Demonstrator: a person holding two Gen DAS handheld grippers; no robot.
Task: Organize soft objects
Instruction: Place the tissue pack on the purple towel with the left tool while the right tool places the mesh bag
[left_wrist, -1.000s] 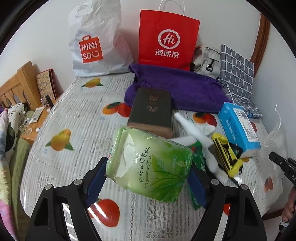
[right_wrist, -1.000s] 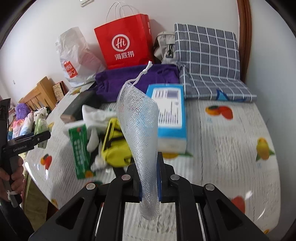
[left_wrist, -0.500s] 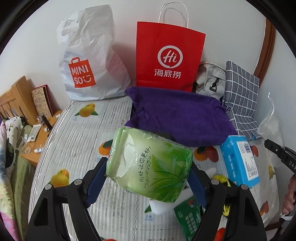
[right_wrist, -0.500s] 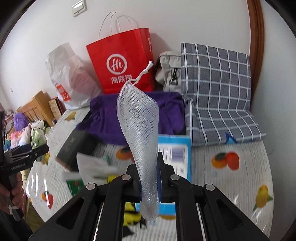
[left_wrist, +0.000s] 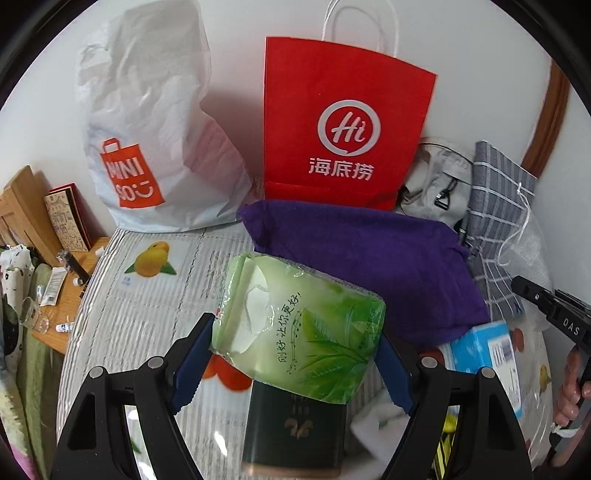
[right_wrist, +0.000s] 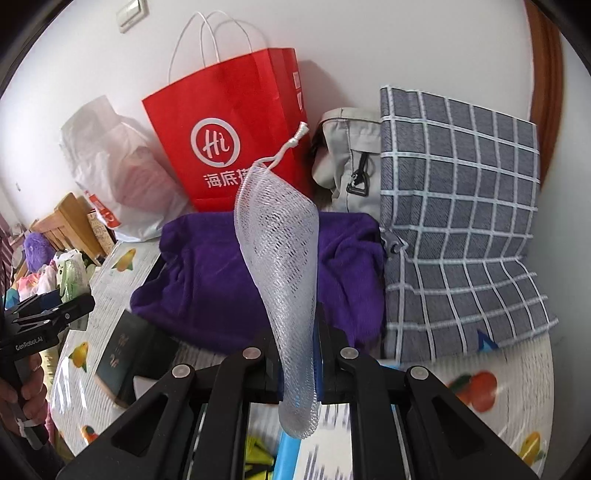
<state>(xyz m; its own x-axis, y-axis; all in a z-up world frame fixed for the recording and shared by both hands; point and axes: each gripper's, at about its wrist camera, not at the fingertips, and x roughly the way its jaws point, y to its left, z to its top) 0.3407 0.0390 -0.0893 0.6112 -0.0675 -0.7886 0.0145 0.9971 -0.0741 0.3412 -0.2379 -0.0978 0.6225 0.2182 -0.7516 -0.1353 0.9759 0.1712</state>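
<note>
With my left tongs (left_wrist: 295, 363) clamped on the tissue pack (left_wrist: 299, 328) and my right tongs (right_wrist: 297, 354) clamped on the mesh pouch (right_wrist: 284, 266), both are held above the bed (left_wrist: 147, 295) toward its far edge, neither yet placed, other items unsorted.

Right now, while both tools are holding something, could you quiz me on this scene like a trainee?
1. True or false: the left tool holds a green tissue pack.
2. What does the right tool pinch?
3. Which lies in front of the red paper bag: A) purple towel, B) a pan, C) a shoe?

Key: 1 true; 2 a white mesh pouch; 3 A.
</note>
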